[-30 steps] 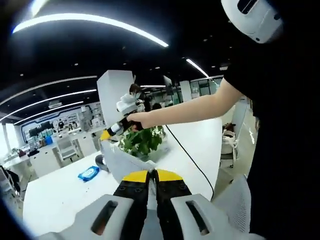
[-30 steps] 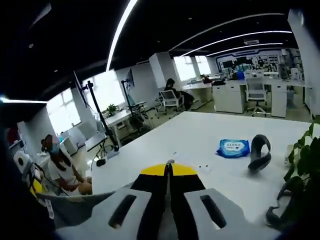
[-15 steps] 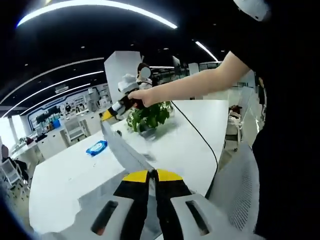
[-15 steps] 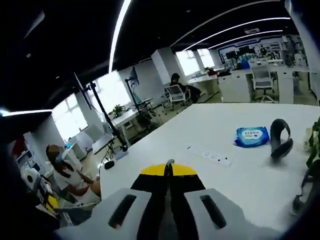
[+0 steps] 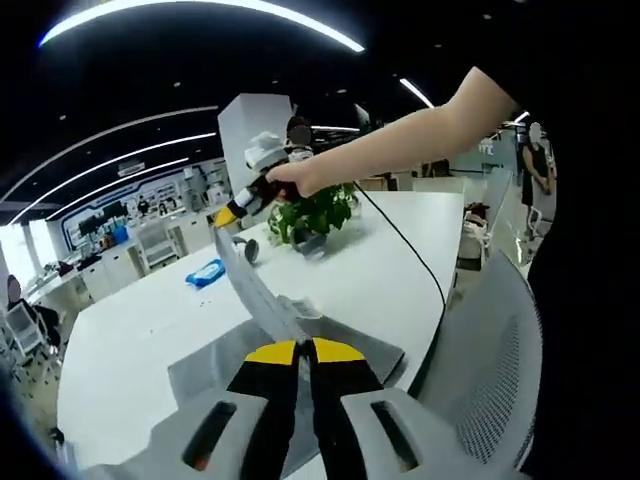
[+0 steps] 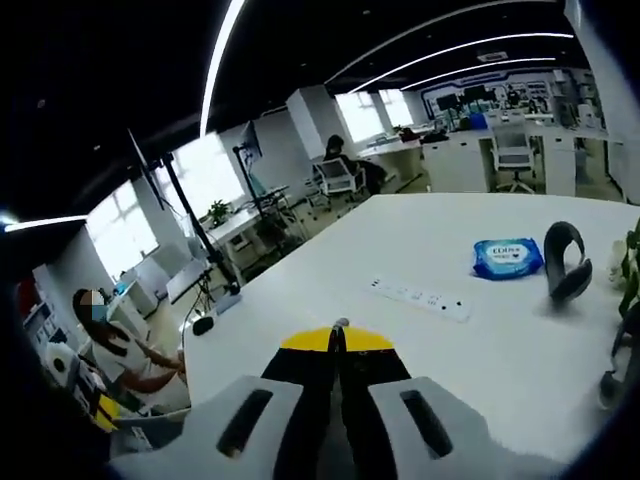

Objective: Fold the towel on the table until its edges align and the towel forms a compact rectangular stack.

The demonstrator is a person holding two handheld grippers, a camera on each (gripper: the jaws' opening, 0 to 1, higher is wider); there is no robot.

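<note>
The grey towel (image 5: 258, 300) runs as a taut strip from my left gripper (image 5: 303, 347) up to my right gripper (image 5: 228, 215), which a hand holds above the white table (image 5: 130, 330). Its lower part lies spread on the table near the front edge. In the left gripper view, my left jaws are pressed together on the towel. In the right gripper view, my right gripper (image 6: 338, 330) has its jaws together on a thin edge of cloth, high over the table (image 6: 330, 270).
A potted plant (image 5: 315, 215), a blue wipes pack (image 5: 205, 272) (image 6: 508, 257), a grey curved band (image 6: 567, 262) and a white power strip (image 6: 420, 297) lie on the table. A black cable (image 5: 400, 245) crosses it. A mesh chair (image 5: 490, 360) stands beside it.
Both hands have moved, and the towel is now drawn out between the grippers. Its lower part has come down spread on the table. Both grippers stay shut.
</note>
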